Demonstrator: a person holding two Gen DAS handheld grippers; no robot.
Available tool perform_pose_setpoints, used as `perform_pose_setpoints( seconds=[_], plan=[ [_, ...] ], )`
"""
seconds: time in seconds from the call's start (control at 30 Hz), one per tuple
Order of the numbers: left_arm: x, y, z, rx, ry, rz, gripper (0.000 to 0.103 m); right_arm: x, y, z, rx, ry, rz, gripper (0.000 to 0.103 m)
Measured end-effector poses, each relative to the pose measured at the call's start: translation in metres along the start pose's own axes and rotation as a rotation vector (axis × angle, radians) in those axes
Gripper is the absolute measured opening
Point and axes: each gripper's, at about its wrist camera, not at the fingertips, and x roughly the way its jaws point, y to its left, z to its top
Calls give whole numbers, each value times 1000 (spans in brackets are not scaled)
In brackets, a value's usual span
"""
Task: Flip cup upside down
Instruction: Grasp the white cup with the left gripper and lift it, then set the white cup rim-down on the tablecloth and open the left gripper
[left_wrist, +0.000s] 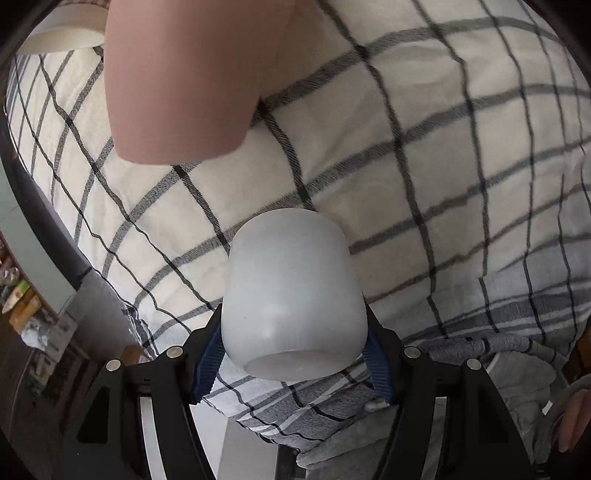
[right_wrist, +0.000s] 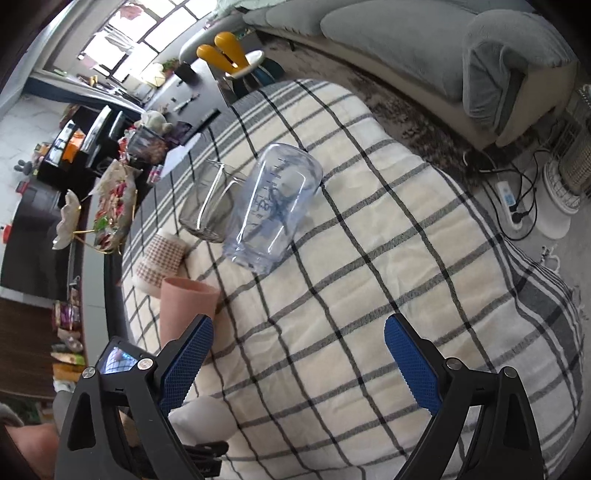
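cup: a matte white, rounded ceramic cup (left_wrist: 293, 295) sits clamped between the left gripper (left_wrist: 293, 354) pads above the checked tablecloth (left_wrist: 424, 166). it looks smooth, rigid, breakable; mid-wall grip suits. right gripper (right_wrist: 297, 360) is released, holding nothing.

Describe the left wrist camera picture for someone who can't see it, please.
A white cup is clamped between the blue-padded fingers of the left gripper, held above a checked cloth with its base toward the camera. A pink cup looms large at upper left.
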Motion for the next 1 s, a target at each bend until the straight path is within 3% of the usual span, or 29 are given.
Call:
perform_pose_setpoints(
  seconds=[0.3, 0.4, 0.63, 0.77, 0.9, 1.0],
  plan=[
    [12, 0, 1, -23, 15, -16, 67, 18, -1, 7, 1, 34, -20, 94],
    [7, 1, 6, -25, 5, -11, 81, 17, -1, 7, -2, 29, -25, 94],
    [-3, 1, -7, -27, -33, -1, 88, 7, 3, 4, -18, 9, -24, 94],
    [-17, 6, -29, -87, -124, -1, 92, -11, 10, 1, -52, -33, -26, 94],
    [-37, 10, -67, -172, -334, 11, 92, -35, 20, -6, -117, -95, -32, 94],
    [-45, 10, -102, -238, -503, -22, 92, -56, 30, -16, -190, -157, -50, 94]
  ],
)
